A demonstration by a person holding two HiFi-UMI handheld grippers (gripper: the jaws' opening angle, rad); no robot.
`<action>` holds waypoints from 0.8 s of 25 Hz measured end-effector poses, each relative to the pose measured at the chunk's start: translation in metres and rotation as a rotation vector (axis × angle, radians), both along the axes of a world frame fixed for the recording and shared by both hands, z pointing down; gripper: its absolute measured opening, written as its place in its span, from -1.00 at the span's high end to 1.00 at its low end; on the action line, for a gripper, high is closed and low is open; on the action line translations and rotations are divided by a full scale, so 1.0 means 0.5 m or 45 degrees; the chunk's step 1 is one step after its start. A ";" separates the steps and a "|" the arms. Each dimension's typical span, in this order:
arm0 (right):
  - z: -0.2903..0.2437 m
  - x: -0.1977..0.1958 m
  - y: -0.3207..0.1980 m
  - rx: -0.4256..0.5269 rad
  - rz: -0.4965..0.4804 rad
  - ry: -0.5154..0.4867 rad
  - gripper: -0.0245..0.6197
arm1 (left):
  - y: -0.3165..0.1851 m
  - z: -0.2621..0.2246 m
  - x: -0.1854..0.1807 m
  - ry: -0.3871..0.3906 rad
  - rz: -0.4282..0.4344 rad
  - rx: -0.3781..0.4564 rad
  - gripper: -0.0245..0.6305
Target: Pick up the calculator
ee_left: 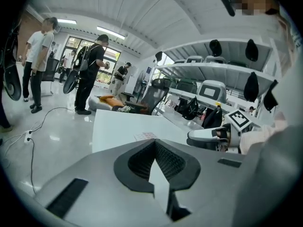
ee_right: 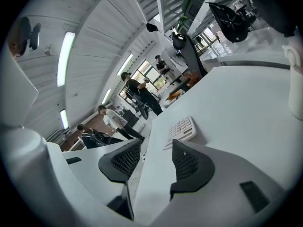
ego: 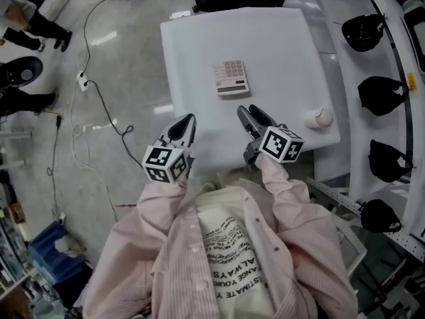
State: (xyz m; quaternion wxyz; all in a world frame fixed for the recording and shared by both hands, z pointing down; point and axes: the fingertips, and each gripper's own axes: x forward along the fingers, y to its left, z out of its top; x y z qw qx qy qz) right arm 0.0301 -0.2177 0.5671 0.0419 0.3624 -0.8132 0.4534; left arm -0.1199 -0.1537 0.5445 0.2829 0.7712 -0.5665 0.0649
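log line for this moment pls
left hand-held gripper shut, empty | right hand-held gripper open, short of calculator | calculator flat on table, untouched

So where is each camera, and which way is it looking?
Head view: on the person's head, looking steeply down at the table, calculator, left tongs, right tongs and sleeves.
Left gripper view: on the left tongs, facing across the table; shows its shut jaws and the right tongs.
Right gripper view: on the right tongs, facing the calculator; shows its open jaws.
All three share the calculator.

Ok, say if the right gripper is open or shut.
Open: the right gripper has jaws apart, nothing between them; the calculator lies ahead.
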 end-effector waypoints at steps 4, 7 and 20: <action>0.051 -0.015 -0.012 -0.110 -0.020 -0.027 0.35 | -0.023 0.034 0.005 0.007 -0.019 -0.053 0.92; 0.074 -0.024 -0.029 -0.163 -0.016 -0.047 0.35 | -0.037 0.058 0.008 0.017 -0.039 -0.091 0.92; 0.152 -0.060 -0.083 -0.416 0.054 -0.197 0.35 | -0.083 0.136 0.012 0.041 -0.092 -0.194 0.92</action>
